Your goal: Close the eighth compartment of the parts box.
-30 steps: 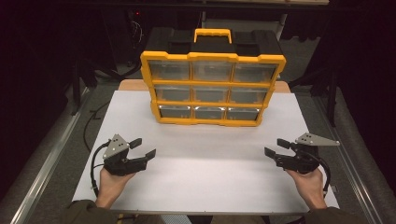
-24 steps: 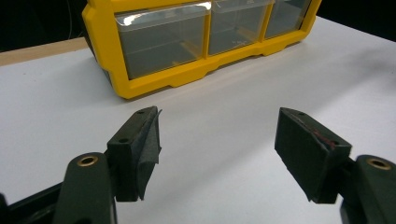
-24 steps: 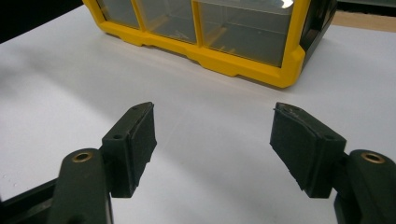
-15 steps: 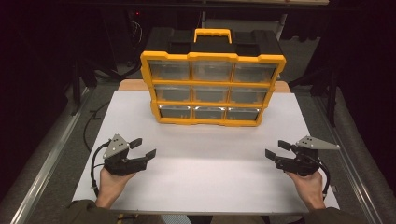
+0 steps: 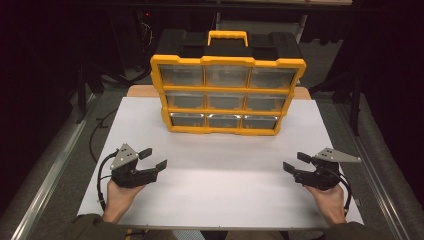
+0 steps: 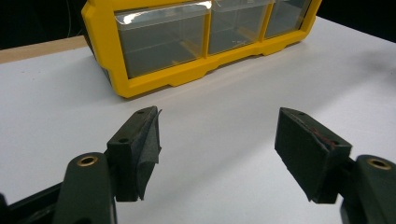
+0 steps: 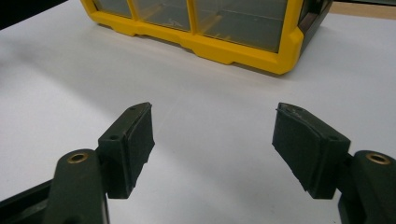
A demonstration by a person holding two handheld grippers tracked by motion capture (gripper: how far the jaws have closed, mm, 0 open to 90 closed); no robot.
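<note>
A yellow and black organizer case (image 5: 227, 92) with clear drawers stands upright at the back of the white table top (image 5: 220, 165), its handle on top. Its lower drawers fill the top of the left gripper view (image 6: 187, 42) and of the right gripper view (image 7: 210, 28). My left gripper (image 5: 154, 159) rests at the front left, open, nothing between its jaws (image 6: 217, 140). At the front right my right gripper (image 5: 296, 164) is open too and holds nothing (image 7: 212, 140). Both point toward the case, well short of it.
A metal rail (image 5: 50, 175) runs along the table's left side, another along the right (image 5: 385, 185). A strip of wooden board (image 5: 142, 91) shows behind the white sheet. Dark floor and cables surround the table.
The right gripper has drifted slightly lower and toward the person. The left gripper and the case have stayed put.
</note>
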